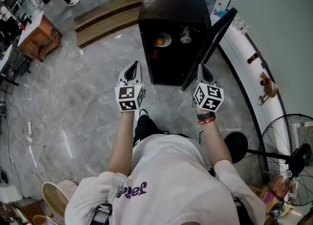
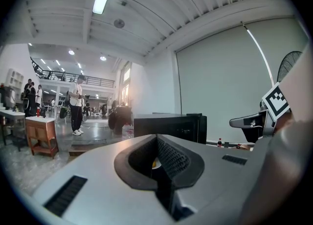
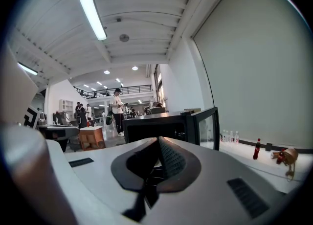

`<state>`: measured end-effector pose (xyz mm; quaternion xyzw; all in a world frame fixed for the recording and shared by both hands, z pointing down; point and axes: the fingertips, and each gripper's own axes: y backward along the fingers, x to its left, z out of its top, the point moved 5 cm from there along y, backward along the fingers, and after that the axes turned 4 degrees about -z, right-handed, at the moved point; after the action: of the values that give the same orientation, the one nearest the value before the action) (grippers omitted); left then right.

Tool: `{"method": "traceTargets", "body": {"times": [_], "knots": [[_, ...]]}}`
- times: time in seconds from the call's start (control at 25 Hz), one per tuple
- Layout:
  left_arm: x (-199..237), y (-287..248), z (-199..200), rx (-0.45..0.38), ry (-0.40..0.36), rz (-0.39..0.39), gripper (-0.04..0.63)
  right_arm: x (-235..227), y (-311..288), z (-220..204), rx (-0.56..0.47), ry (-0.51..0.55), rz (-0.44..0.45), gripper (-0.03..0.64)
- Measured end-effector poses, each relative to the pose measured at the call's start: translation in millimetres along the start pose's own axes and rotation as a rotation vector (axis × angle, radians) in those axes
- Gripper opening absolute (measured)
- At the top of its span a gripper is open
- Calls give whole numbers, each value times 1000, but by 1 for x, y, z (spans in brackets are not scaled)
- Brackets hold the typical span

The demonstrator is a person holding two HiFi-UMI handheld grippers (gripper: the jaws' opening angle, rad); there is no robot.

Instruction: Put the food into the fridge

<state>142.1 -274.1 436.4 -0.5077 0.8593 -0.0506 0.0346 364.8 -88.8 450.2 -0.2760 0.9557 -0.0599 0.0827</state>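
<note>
Grippers level: left gripper [image 1: 133, 67], right gripper [image 1: 202, 68]

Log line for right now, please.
fridge: door open | plate of orange food: inside | left tool: shut, empty | right tool: shut, empty

A grey marble floor [image 1: 73, 101] holds a wooden table [image 1: 40, 35]. A fan [image 1: 286, 146] stands by the pale wall [image 1: 279, 33]. A strip light [image 3: 90, 9] glows overhead.

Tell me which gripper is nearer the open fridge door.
The right gripper: its tip overlaps the open door in the head view, while the left gripper is at the opposite front corner of the fridge.
</note>
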Motion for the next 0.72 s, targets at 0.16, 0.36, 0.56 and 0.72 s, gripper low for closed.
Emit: {"method": "traceTargets", "body": {"times": [0.16,0.36,0.56,0.72], "knots": [[-5,0,-4,7,6,-8,19,0,2,-2,6,-2,5,11],[-8,0,-4,8,10,-17,19,9,3,-1,12,26,26,11],[-15,-3,-5,10,9,-33,19,13,4,-3,11,31,43,11],[-18,-4,-6,15,8,-46,18,12,5,-3,13,16,46,11]]}}
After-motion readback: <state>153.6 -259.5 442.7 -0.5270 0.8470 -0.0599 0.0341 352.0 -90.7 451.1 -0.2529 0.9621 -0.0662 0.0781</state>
